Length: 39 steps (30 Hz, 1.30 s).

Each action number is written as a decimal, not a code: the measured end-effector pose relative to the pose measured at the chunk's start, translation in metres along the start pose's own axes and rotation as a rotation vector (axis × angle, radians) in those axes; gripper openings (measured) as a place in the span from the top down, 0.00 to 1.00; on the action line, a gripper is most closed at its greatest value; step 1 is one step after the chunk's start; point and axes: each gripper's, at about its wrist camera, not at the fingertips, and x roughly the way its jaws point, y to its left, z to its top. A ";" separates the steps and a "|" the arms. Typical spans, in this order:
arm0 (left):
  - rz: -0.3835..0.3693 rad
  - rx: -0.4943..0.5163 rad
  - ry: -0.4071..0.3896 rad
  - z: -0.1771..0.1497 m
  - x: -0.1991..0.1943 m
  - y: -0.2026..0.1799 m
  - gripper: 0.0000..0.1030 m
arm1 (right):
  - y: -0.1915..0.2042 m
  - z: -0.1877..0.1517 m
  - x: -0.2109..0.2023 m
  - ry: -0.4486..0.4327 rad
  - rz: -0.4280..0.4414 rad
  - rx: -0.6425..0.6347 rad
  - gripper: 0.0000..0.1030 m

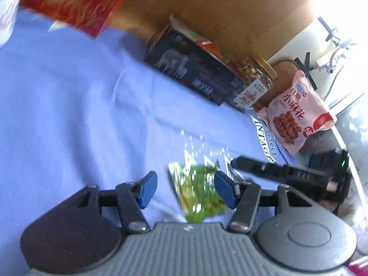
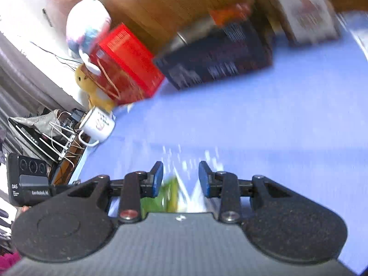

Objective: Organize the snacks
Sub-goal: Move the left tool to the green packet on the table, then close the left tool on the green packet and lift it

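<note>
Your left tongs (image 1: 186,189) hang over the blue cloth (image 1: 69,105) with their blue pads (image 1: 148,189) spread apart. A green snack packet (image 1: 197,197) lies between them, close against the right-hand pad, but the blur hides whether that pad touches it. Along the far edge of the cloth, against the wooden board (image 1: 218,11), you have from left to right a red box (image 1: 76,2) at the far left corner, a dark box printed with elephants (image 1: 195,69), a clear jar of nuts with a gold lid (image 1: 255,76), and a pink bag of fried dough twists (image 1: 299,110) leaning at the right edge. Just right of the packet, the black finger of your other tool (image 1: 276,169) reaches in from the right.

In the right wrist view, your right tongs (image 2: 181,179) also stand spread, and the green packet (image 2: 165,197) sits in the gap, nearer the left pad (image 2: 157,178); contact is too smeared to call. At the left edge of the cloth (image 2: 253,126) a white mug (image 2: 97,126) lies tipped, with a yellow plush toy (image 2: 92,85) and a white plush toy (image 2: 88,20) behind it. The red box (image 2: 126,64) and the dark box (image 2: 216,55) stand along the far edge.
</note>
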 end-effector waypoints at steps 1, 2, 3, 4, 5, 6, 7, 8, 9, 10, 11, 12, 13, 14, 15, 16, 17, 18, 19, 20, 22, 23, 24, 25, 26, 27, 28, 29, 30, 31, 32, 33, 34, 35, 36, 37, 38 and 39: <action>-0.008 -0.021 0.002 -0.004 0.001 0.002 0.45 | -0.003 -0.007 -0.003 0.000 0.006 0.020 0.65; -0.020 -0.037 -0.006 -0.008 0.001 0.003 0.45 | -0.006 -0.012 -0.006 -0.016 0.021 0.042 0.64; -0.028 -0.043 -0.013 -0.011 0.000 0.003 0.45 | -0.006 -0.016 -0.008 -0.024 0.032 0.064 0.64; -0.032 -0.043 -0.017 -0.013 0.001 0.001 0.45 | -0.006 -0.019 -0.011 -0.026 0.045 0.081 0.64; -0.033 -0.042 -0.030 -0.016 0.003 0.000 0.45 | -0.005 -0.018 -0.009 -0.025 0.057 0.088 0.64; -0.034 -0.038 -0.044 -0.017 0.005 -0.003 0.45 | -0.001 -0.020 -0.004 -0.023 0.071 0.091 0.65; -0.033 -0.038 -0.055 -0.019 0.005 -0.005 0.45 | 0.002 -0.023 0.002 -0.018 0.084 0.087 0.66; -0.029 -0.044 -0.066 -0.021 0.005 -0.007 0.46 | 0.007 -0.026 0.005 -0.024 0.085 0.073 0.66; -0.030 -0.053 -0.070 -0.023 0.005 -0.007 0.47 | 0.012 -0.029 0.006 -0.024 0.084 0.064 0.66; -0.022 -0.059 -0.081 -0.026 0.005 -0.008 0.48 | 0.015 -0.031 0.009 -0.011 0.097 0.070 0.66; -0.018 -0.064 -0.089 -0.028 0.004 -0.008 0.48 | 0.017 -0.033 0.006 -0.017 0.094 0.069 0.66; -0.017 -0.067 -0.097 -0.030 0.003 -0.009 0.48 | 0.020 -0.035 0.005 -0.022 0.088 0.065 0.66; -0.015 -0.072 -0.104 -0.033 0.001 -0.008 0.50 | 0.021 -0.038 0.004 -0.031 0.087 0.066 0.65; -0.010 -0.077 -0.110 -0.036 -0.001 -0.007 0.55 | 0.022 -0.040 0.005 -0.039 0.093 0.072 0.65; -0.009 -0.088 -0.115 -0.038 -0.003 -0.005 0.60 | 0.022 -0.043 0.005 -0.047 0.103 0.075 0.64; -0.015 -0.106 -0.117 -0.041 -0.005 -0.003 0.62 | 0.023 -0.046 0.002 -0.056 0.111 0.074 0.64; -0.029 -0.132 -0.115 -0.042 -0.007 0.001 0.67 | 0.022 -0.049 0.001 -0.064 0.116 0.077 0.64; -0.049 -0.161 -0.110 -0.044 -0.008 0.004 0.70 | 0.022 -0.050 0.001 -0.073 0.124 0.080 0.64; -0.071 -0.184 -0.110 -0.046 -0.010 0.008 0.71 | 0.021 -0.051 -0.001 -0.083 0.132 0.080 0.64; -0.094 -0.199 -0.112 -0.048 -0.012 0.009 0.71 | 0.021 -0.053 -0.002 -0.094 0.135 0.079 0.66; -0.131 -0.202 -0.128 -0.053 -0.018 0.009 0.71 | 0.021 -0.055 -0.003 -0.111 0.114 0.058 0.74; -0.139 -0.196 -0.137 -0.055 -0.022 0.007 0.71 | 0.023 -0.057 -0.003 -0.113 0.093 0.046 0.76; -0.139 -0.185 -0.148 -0.057 -0.025 0.005 0.71 | 0.025 -0.058 -0.004 -0.113 0.075 0.032 0.78; -0.130 -0.174 -0.157 -0.058 -0.028 0.003 0.71 | 0.027 -0.059 -0.003 -0.106 0.057 0.015 0.87; -0.118 -0.164 -0.167 -0.059 -0.031 0.002 0.69 | 0.027 -0.060 -0.001 -0.093 0.047 0.014 0.93; -0.106 -0.161 -0.172 -0.059 -0.033 0.002 0.66 | 0.025 -0.061 -0.001 -0.084 0.065 0.025 0.94; -0.098 -0.170 -0.166 -0.059 -0.033 0.003 0.66 | 0.024 -0.061 -0.002 -0.085 0.086 0.034 0.94; -0.094 -0.183 -0.157 -0.060 -0.032 0.006 0.66 | 0.022 -0.062 -0.003 -0.091 0.100 0.042 0.95; -0.087 -0.192 -0.150 -0.061 -0.031 0.008 0.66 | 0.021 -0.062 -0.004 -0.097 0.109 0.044 0.95; -0.073 -0.199 -0.142 -0.062 -0.029 0.009 0.66 | 0.021 -0.064 -0.006 -0.101 0.121 0.042 0.95; -0.064 -0.206 -0.134 -0.064 -0.027 0.010 0.66 | 0.022 -0.064 -0.007 -0.105 0.137 0.036 0.95; -0.070 -0.212 -0.136 -0.067 -0.026 0.010 0.65 | 0.022 -0.065 -0.008 -0.104 0.151 0.032 0.95; -0.074 -0.215 -0.136 -0.067 -0.026 0.009 0.64 | 0.022 -0.065 -0.008 -0.102 0.151 0.031 0.95; -0.088 -0.220 -0.139 -0.068 -0.027 0.008 0.62 | 0.021 -0.064 -0.007 -0.100 0.142 0.040 0.93; -0.119 -0.228 -0.146 -0.068 -0.028 0.007 0.62 | 0.019 -0.063 -0.005 -0.094 0.134 0.057 0.91; -0.160 -0.236 -0.152 -0.068 -0.031 0.007 0.62 | 0.015 -0.062 -0.004 -0.089 0.118 0.082 0.91; -0.202 -0.242 -0.160 -0.068 -0.032 0.006 0.62 | 0.012 -0.062 -0.003 -0.086 0.112 0.109 0.92; -0.242 -0.241 -0.172 -0.067 -0.035 0.005 0.62 | 0.009 -0.061 -0.004 -0.088 0.128 0.131 0.92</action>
